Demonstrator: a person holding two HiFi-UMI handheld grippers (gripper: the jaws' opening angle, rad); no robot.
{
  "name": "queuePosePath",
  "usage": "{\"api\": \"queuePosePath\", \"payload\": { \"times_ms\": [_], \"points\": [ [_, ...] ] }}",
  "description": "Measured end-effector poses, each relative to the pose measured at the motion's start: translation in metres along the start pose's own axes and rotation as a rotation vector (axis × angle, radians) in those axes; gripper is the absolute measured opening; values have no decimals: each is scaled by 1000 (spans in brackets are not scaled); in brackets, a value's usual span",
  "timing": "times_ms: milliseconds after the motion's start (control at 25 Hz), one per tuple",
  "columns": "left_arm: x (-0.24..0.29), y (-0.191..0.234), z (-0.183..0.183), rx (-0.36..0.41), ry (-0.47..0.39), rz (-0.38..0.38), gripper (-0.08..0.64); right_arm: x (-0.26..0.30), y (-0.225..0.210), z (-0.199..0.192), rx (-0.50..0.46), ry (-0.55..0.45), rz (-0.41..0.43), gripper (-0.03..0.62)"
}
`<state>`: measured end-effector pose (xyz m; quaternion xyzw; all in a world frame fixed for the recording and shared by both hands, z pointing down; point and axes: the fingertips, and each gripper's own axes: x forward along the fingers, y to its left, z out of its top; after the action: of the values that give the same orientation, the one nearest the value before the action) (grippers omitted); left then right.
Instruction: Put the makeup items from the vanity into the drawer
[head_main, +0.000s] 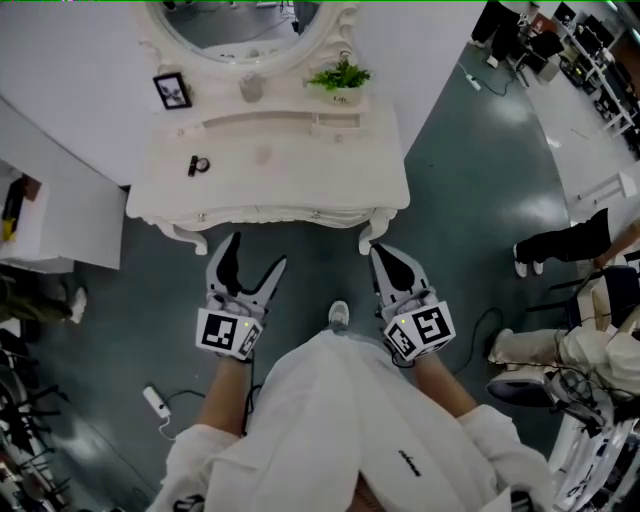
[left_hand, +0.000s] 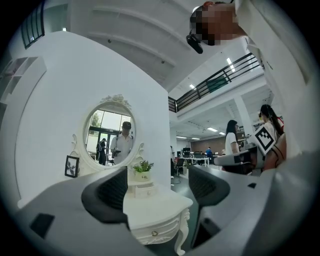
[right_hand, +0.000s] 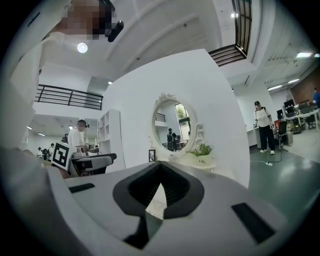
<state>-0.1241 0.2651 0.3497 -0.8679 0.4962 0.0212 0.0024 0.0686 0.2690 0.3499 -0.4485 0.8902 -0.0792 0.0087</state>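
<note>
Judged as barely started: no makeup in either gripper, none seen inside a drawer. Left hand-held gripper (head_main: 255, 256) held low in front of the white vanity worktop (head_main: 300, 165), jaws spread wide with only air and the distant furniture between them. Right hand-held gripper (head_main: 384, 262) alongside, likewise short of the front edge, jaws pressed together at the tips and pinching nothing. Towards the left side of the worktop, a small dark makeup item (head_main: 198, 165), lying alone and well apart from both grippers, too small to name more closely. Further back, by the oval mirror (head_main: 240, 20), a small pale pot (head_main: 250, 87), possibly another piece to be stowed, though hard to say. Near it a framed picture (head_main: 172, 91) and a potted plant (head_main: 341, 78), likely decoration and no part of the job. Drawer front (head_main: 258, 213) under the worktop edge shut flush, knobs showing. Left to do, then, practically everything — stepping in, pulling the drawer open, picking up the dark item and any other cosmetics, laying them inside, perhaps closing up afterwards.
</note>
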Motion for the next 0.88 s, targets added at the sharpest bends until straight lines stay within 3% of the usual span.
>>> {"api": "queuePosePath", "payload": {
  "times_ms": [240,440,880],
  "points": [
    [50,8,2,-3,3,53,365,29,-43,5,-6,17,55,17],
    [67,19,-1,-55,1,119,364,51,-62,7,21,33,121,17],
    [105,44,-21,-79,47,141,364,98,-80,-7,58,94,175,17]
  ]
}}
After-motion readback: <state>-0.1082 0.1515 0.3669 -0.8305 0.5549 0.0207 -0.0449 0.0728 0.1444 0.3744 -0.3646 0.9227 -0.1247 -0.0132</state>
